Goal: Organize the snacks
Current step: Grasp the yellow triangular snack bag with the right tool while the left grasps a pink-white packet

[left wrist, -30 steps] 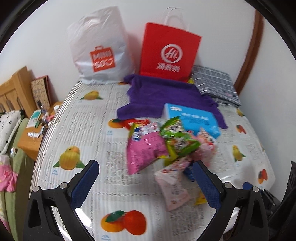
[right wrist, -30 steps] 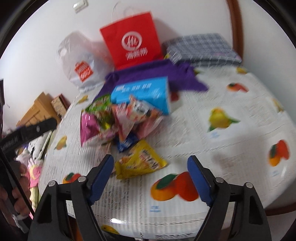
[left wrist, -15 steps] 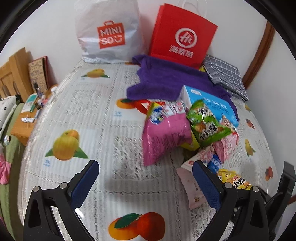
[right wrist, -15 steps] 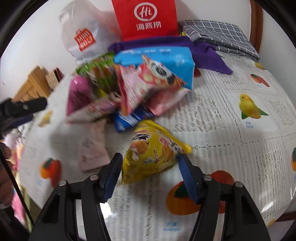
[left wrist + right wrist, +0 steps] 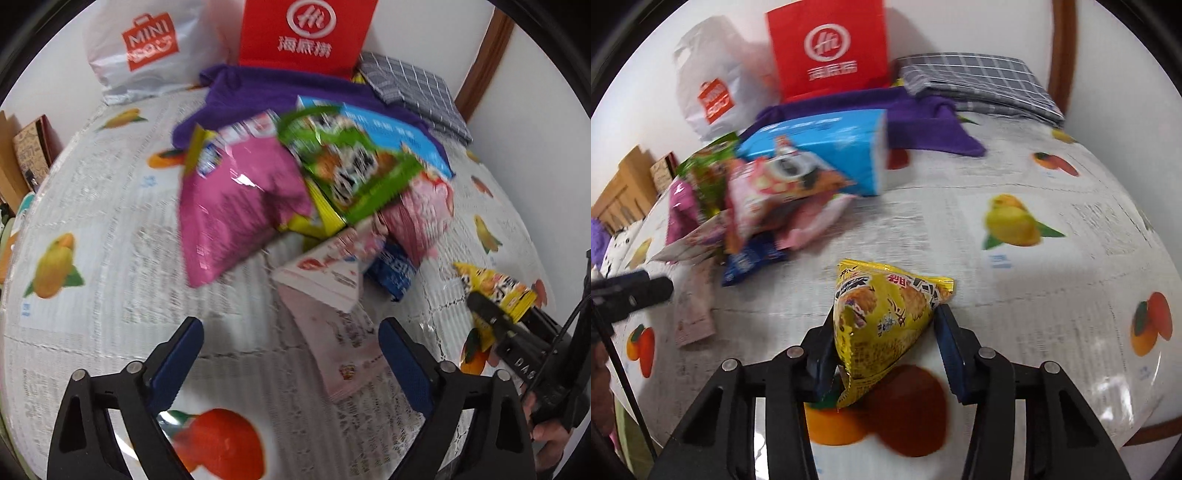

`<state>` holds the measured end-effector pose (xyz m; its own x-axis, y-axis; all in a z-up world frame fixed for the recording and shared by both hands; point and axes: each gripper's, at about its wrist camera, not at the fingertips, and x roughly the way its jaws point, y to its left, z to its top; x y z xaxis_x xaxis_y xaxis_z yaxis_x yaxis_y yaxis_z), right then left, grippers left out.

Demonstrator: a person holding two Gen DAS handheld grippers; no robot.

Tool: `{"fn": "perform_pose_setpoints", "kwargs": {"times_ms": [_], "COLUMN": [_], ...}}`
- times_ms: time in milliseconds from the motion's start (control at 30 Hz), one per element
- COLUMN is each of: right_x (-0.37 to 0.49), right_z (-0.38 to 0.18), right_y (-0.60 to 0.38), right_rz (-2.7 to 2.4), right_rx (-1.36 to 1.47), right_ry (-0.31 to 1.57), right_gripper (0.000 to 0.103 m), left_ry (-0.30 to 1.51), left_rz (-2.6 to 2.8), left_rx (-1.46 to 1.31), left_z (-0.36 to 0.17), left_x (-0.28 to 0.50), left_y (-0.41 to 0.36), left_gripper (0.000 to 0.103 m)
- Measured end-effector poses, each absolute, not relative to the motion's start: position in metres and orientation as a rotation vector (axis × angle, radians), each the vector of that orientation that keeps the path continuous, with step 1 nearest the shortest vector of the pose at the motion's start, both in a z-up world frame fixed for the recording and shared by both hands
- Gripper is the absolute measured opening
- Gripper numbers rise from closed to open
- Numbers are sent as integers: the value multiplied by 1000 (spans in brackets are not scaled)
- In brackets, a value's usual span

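Right wrist view puts the yellow snack bag point(image 5: 886, 314) in front of us, standing between the two fingers of our right claw point(image 5: 882, 347). The jaws have just been closing, and both blue pads point(image 5: 947, 350) now press the bag's sides, so the claw is clamped on it. The bag's lower end rests on the bench point(image 5: 1052, 295), which wears a white lace-patterned cover printed with fruit.

At ten o'clock from the bag lies the snack pile point(image 5: 750, 199): a dark blue packet point(image 5: 750, 260) nearest, pink and green bags stacked behind it, and a light blue box point(image 5: 827, 147) at the back. A purple cloth point(image 5: 923, 118) lies behind the box, with a red paper bag point(image 5: 827, 48) and a white plastic bag point(image 5: 713, 88) standing against the wall, and a folded grey checked cloth point(image 5: 979, 81) at one o'clock.

From the left wrist view, our left claw point(image 5: 291, 354) hangs over the bench with its fingers wide apart; the jaws have just been closing a little, and nothing is pressed by them. A flat pale pink packet point(image 5: 340, 343) lies on the bench between them. At twelve o'clock sit a large pink bag point(image 5: 236, 206) and a green bag point(image 5: 351, 162). At three o'clock we see the yellow snack bag in the other claw, with a hand point(image 5: 550, 432) on its handle.
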<state>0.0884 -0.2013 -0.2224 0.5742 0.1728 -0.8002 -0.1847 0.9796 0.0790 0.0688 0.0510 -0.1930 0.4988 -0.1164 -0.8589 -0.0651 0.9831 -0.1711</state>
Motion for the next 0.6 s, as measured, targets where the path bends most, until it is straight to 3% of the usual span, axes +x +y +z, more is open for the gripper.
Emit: {"fn": "perform_pose_setpoints", "kwargs": {"times_ms": [200, 300, 367, 533, 600], "right_x": [92, 92, 94, 97, 98], "right_z": [-224, -225, -225, -224, -223], "right_y": [-209, -208, -210, -217, -220], "right_rz": [215, 218, 222, 213, 209], "right_rx": [-7, -20, -12, -24, -24], "right_ry": [926, 917, 919, 935, 946], "right_gripper": [48, 49, 49, 48, 48], "left_ry": [1058, 1058, 1057, 1079, 1086], "left_rz": [-12, 10, 26, 44, 65], "left_rx": [-124, -70, -27, -8, -11], "left_z": [-198, -198, -199, -194, -191], "left_x": [78, 82, 81, 79, 78], "left_y": [30, 20, 15, 28, 35], "left_gripper": [86, 76, 61, 37, 37]}}
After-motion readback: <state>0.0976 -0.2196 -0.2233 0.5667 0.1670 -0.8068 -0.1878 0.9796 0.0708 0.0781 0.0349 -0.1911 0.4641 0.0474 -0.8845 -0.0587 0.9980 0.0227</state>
